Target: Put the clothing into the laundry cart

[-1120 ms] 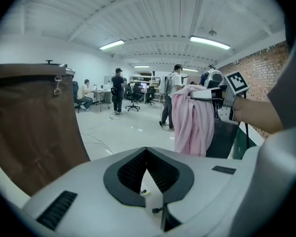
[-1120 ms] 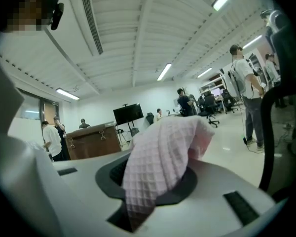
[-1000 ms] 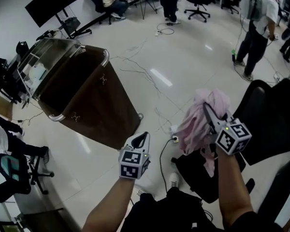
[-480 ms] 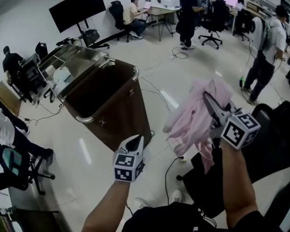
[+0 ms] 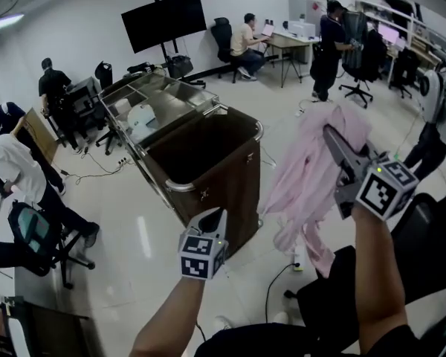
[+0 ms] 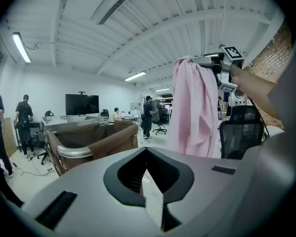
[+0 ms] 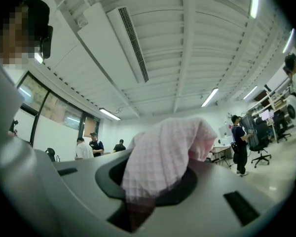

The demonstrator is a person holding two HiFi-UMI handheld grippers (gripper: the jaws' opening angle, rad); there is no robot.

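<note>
The laundry cart (image 5: 208, 171) is a brown fabric bin with a metal rim, standing open just beyond my left gripper (image 5: 219, 214). That gripper is shut and holds nothing. In the left gripper view the cart's rim (image 6: 71, 151) shows at left. My right gripper (image 5: 331, 134) is raised at the right and shut on a pink garment (image 5: 308, 177), which hangs down beside the cart's right corner, clear of it. The left gripper view has the pink garment (image 6: 195, 107) draped from the right gripper (image 6: 207, 61). In the right gripper view the pink garment (image 7: 163, 152) bunches over the right gripper (image 7: 150, 186).
A black office chair (image 5: 424, 236) stands below my right arm, with a cable (image 5: 276, 292) on the floor beside it. A TV on a stand (image 5: 163, 21) and desks with people are behind the cart. A seated person (image 5: 15, 173) and another chair (image 5: 33, 233) are at left.
My right gripper has lifted the pink garment higher. The cart now appears closer and more in front of me. The left gripper has stayed low and shut.
</note>
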